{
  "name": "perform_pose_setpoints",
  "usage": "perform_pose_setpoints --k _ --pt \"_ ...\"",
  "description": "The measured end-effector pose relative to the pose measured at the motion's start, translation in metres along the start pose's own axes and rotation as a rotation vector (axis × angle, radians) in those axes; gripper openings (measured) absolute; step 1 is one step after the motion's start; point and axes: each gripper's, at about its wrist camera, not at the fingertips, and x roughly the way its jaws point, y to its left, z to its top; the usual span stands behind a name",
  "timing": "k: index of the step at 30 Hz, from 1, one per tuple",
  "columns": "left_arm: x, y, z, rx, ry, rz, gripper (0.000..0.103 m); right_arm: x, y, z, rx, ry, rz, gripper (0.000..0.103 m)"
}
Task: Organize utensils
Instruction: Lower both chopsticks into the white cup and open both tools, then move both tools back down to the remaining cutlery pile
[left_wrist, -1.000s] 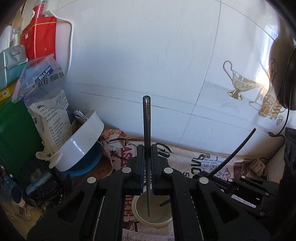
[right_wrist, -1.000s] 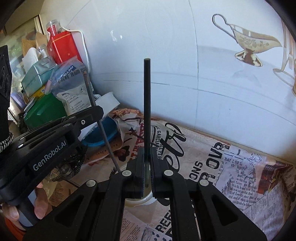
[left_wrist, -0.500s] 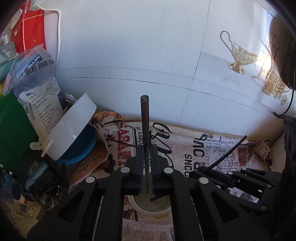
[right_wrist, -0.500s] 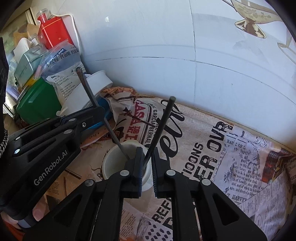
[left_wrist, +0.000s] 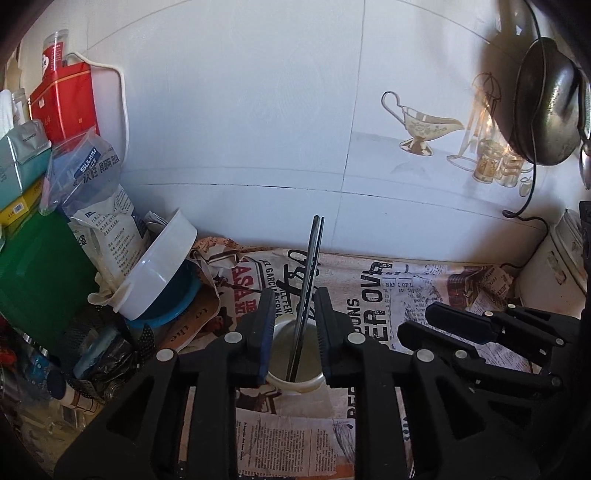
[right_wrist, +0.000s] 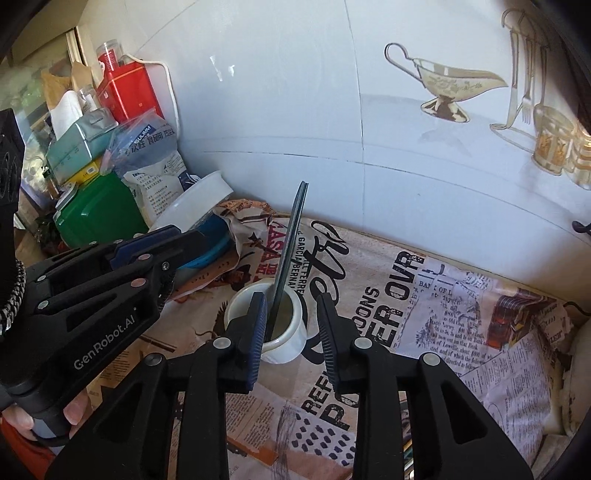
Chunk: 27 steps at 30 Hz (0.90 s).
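Observation:
Two dark chopsticks (left_wrist: 308, 280) stand side by side in a small white cup (left_wrist: 295, 382) on the newspaper, leaning toward the tiled wall. They also show in the right wrist view (right_wrist: 290, 247), in the same cup (right_wrist: 284, 343). My left gripper (left_wrist: 294, 317) is open, its jaws on either side of the chopsticks without touching them. My right gripper (right_wrist: 290, 314) is open too, straddling the cup. The right gripper shows at the right in the left wrist view (left_wrist: 443, 325), and the left gripper at the left in the right wrist view (right_wrist: 162, 243).
Newspaper (right_wrist: 424, 295) covers the counter. At the left stand a tilted white bowl on a blue one (left_wrist: 159, 269), food bags (left_wrist: 107, 221), a green box (left_wrist: 33, 273) and a red tin (left_wrist: 62, 99). A dark pan (left_wrist: 543, 110) hangs at the upper right.
Both grippers have opened and let go of their chopsticks, which now stand together in the cup. Both grippers have drawn back slightly.

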Motion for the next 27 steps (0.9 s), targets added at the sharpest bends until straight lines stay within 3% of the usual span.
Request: perform_pose_setpoints --k 13,20,27 --pt "-0.062 -0.021 -0.033 0.063 -0.022 -0.104 0.035 -0.074 0.007 -0.040 0.039 -0.103 -0.103 0.034" --pt "-0.064 -0.048 -0.064 0.121 0.038 -0.176 0.037 -0.094 -0.012 -0.078 0.107 -0.083 -0.191 0.035" --pt "-0.042 -0.083 -0.096 0.161 0.140 -0.249 0.037 -0.100 -0.044 -0.122 0.206 -0.022 -0.268 0.035"
